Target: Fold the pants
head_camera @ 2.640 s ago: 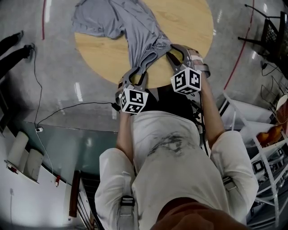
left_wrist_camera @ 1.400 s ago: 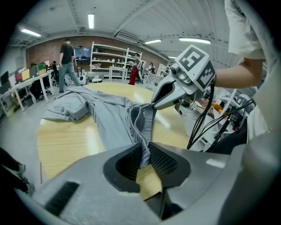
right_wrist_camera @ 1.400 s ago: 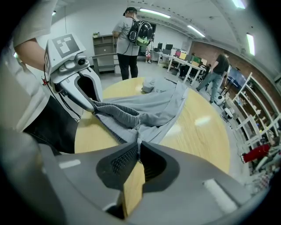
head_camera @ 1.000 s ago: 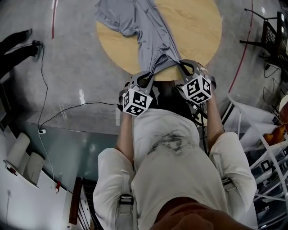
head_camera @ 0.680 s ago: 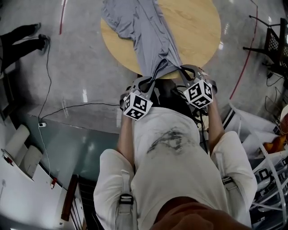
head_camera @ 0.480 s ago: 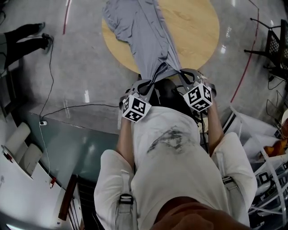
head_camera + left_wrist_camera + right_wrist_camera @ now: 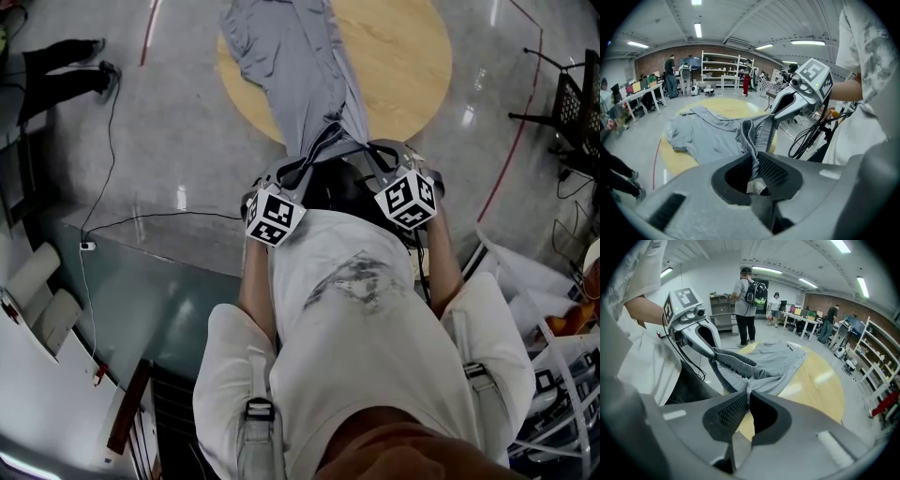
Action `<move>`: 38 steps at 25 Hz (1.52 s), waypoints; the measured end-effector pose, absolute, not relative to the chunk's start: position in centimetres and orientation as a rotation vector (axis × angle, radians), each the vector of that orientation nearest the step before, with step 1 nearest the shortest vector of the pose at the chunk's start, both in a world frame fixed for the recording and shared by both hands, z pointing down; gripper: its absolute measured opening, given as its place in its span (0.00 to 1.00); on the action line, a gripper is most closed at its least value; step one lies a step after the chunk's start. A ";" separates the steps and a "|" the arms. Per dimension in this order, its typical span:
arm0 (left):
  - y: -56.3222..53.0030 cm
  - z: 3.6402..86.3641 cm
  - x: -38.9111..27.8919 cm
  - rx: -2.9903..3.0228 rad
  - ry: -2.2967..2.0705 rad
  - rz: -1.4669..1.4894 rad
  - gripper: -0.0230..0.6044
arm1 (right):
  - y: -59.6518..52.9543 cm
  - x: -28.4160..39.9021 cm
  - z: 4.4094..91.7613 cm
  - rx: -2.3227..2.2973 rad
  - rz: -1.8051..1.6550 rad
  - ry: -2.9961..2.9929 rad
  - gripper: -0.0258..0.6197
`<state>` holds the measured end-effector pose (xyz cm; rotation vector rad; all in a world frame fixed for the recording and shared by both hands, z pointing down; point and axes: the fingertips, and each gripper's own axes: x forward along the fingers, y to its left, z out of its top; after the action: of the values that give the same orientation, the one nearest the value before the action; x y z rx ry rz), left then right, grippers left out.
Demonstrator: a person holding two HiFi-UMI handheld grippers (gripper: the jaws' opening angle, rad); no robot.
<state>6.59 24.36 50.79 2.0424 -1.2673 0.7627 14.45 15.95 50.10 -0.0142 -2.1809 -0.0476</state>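
Observation:
Grey pants [image 7: 295,70] lie stretched along a round wooden table [image 7: 403,56], with the waistband pulled past the near edge toward the person. My left gripper [image 7: 298,171] is shut on the left side of the waistband [image 7: 757,136]. The right gripper [image 7: 366,152] is shut on its right side. In the left gripper view the cloth runs down between the jaws of the left gripper [image 7: 754,161], and the right gripper [image 7: 777,114] shows beyond. The right gripper view shows the right gripper [image 7: 746,397] pinching gathered cloth [image 7: 740,366], with the left gripper [image 7: 711,354] opposite.
A black cable [image 7: 141,220] trails over the grey floor at the left. Someone's dark legs [image 7: 56,75] stand at the upper left. A red floor line [image 7: 511,141] and a black rack [image 7: 574,84] are at the right. People, desks and shelves [image 7: 722,70] fill the room's back.
Both grippers have drawn the waistband toward the person and upward. The pants slid along the table and lie straighter and narrower.

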 end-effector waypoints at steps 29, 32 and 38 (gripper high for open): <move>14.3 49.9 -3.6 2.159 -1.202 0.669 0.12 | 6.4 4.1 49.4 0.079 -0.074 -2.128 0.09; 13.1 49.9 -4.7 2.169 -1.200 0.673 0.12 | 5.4 2.9 49.4 0.092 -0.068 -2.133 0.09; 11.3 50.3 -6.9 2.174 -1.203 0.686 0.12 | 3.8 0.6 49.6 0.108 -0.062 -2.140 0.09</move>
<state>-6.90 11.31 50.27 2.1736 -1.2030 0.6861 0.64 3.82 49.63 0.1082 -2.1398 -0.0622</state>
